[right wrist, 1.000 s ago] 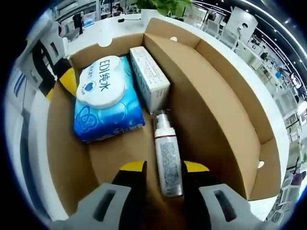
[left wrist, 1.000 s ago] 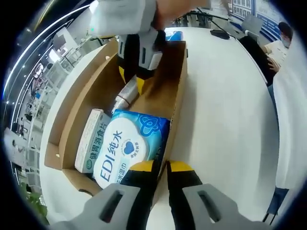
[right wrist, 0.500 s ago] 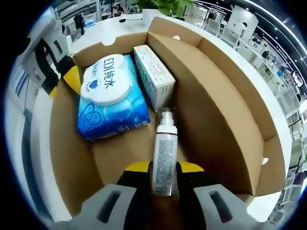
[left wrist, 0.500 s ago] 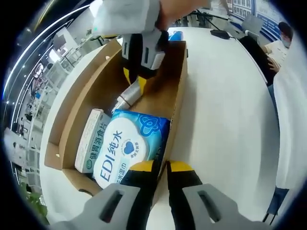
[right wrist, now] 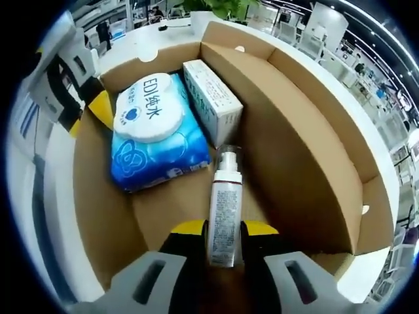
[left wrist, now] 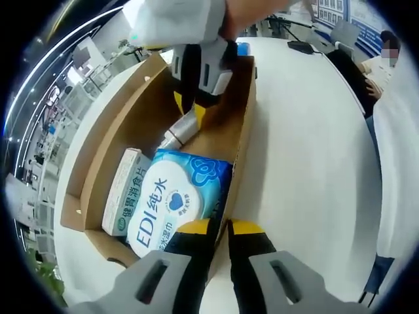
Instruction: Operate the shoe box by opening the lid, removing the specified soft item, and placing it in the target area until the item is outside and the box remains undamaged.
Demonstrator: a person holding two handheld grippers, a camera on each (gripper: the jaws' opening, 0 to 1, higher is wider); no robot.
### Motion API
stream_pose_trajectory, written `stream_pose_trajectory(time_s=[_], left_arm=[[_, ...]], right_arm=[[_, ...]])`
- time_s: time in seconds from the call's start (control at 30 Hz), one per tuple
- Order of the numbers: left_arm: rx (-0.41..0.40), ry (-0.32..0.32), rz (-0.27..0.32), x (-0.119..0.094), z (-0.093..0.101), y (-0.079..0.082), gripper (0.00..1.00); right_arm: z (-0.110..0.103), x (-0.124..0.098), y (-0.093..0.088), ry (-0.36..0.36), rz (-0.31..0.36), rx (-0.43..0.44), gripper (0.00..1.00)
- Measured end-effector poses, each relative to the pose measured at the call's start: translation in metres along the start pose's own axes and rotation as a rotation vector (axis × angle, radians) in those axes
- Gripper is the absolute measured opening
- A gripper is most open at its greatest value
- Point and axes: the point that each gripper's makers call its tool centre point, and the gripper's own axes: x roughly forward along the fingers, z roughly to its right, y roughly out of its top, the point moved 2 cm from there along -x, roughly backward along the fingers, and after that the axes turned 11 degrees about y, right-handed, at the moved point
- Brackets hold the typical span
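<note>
An open cardboard shoe box holds a blue wet-wipes pack, a white carton and a slim silver-white bottle. My right gripper is shut on the bottle's base, with the bottle tilted up off the box floor and its cap pointing toward the carton. My left gripper is shut on the box's side wall beside the wipes pack.
The box stands on a white table. A person sits at its far side near a dark object. A potted plant stands beyond the box's end.
My right gripper's jaws closed on the bottle, and the bottle has come up off the box floor. The left gripper has kept its hold on the wall.
</note>
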Motion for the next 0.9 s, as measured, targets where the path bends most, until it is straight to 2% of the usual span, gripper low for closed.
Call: stream_pose_trajectory(time_s=[0.3,0.4,0.9], left_arm=[[0.006,0.000,0.002,-0.001,0.000,0.000,0.09],[0.007,-0.001,0.003,0.000,0.000,0.000,0.09],[0.010,0.001,0.002,0.000,0.000,0.000,0.09]], right_arm=[[-0.010,-0.003,-0.006,-0.007,-0.016,0.027,0.19],[-0.014,-0.005,-0.011,-0.014,-0.024,0.087,0.19],[-0.017,-0.007,-0.016,-0.029,-0.024,0.093,0.19]])
